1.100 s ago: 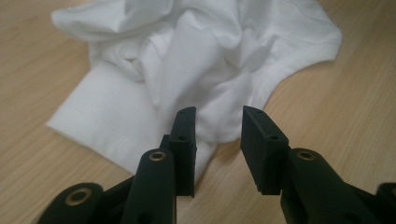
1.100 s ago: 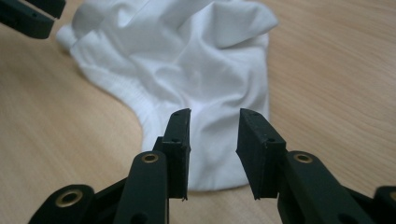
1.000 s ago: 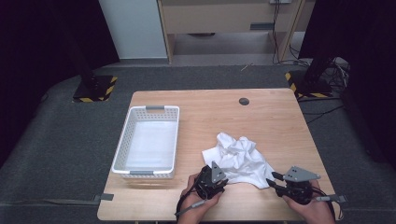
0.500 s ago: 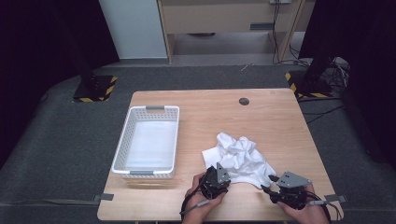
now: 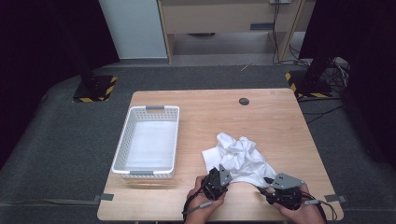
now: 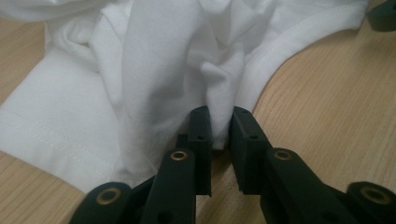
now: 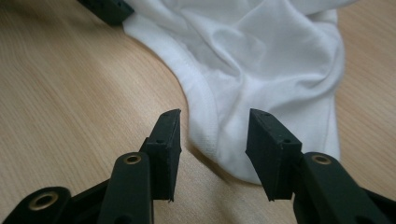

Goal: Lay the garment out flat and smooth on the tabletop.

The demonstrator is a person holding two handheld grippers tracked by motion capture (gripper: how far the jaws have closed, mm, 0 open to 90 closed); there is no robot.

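Now, from left: white basket (image 5: 148,142) sits empty, far-left of our hands. Our left gripper (image 5: 219,175) has just been closing, jaws now pinching fold of white T-shirt (image 5: 240,156), crumpled near-centre on table (image 5: 280,121). Our right gripper (image 7: 212,140) straddles hem, jaws apart, closing slightly. Lift looks ready soon.

Even overhead light brightens the pale wooden table (image 5: 280,126) in the high view, while the surrounding floor and corners fall dark. The crumpled white cotton cloth (image 6: 154,60) nearly washes out there. In both gripper views, the near black jaws blur softly and shadows are faint.
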